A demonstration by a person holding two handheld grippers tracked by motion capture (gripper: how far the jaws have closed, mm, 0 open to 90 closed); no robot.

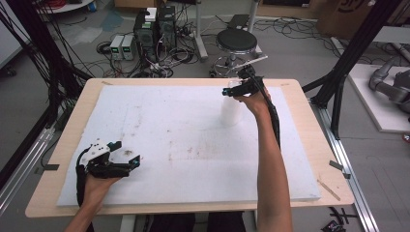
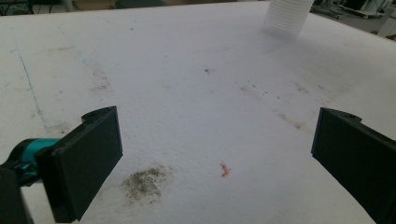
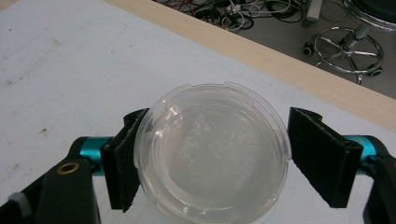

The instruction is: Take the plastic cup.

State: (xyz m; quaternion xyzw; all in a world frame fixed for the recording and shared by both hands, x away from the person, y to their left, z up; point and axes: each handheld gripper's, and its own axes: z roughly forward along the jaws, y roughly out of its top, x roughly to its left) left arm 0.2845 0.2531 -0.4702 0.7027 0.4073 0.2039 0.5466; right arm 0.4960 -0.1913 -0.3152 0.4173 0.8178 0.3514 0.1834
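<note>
Overhead, right gripper (image 3: pixel 212 158) straddles the clear lid (image 3: pixel 211 151) atop a stack of white cups (image 1: pixel 231 110); pads apparently touching, grip uncertain. Embossed lid lettering illegible. Left gripper (image 2: pixel 215 158) released, nothing between its jaws.

Clear plastic cup stack (image 1: pixel 231 110), upright, far right on white foam sheet (image 1: pixel 183 145).

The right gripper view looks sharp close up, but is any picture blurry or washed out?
Right gripper view: the clear lid is crisp, with small glints on its rim. Left gripper view: the foam sheet is evenly lit, but the stack of white cups at the top edge is soft and pale. High view: the stack nearly melts into the white sheet.
</note>
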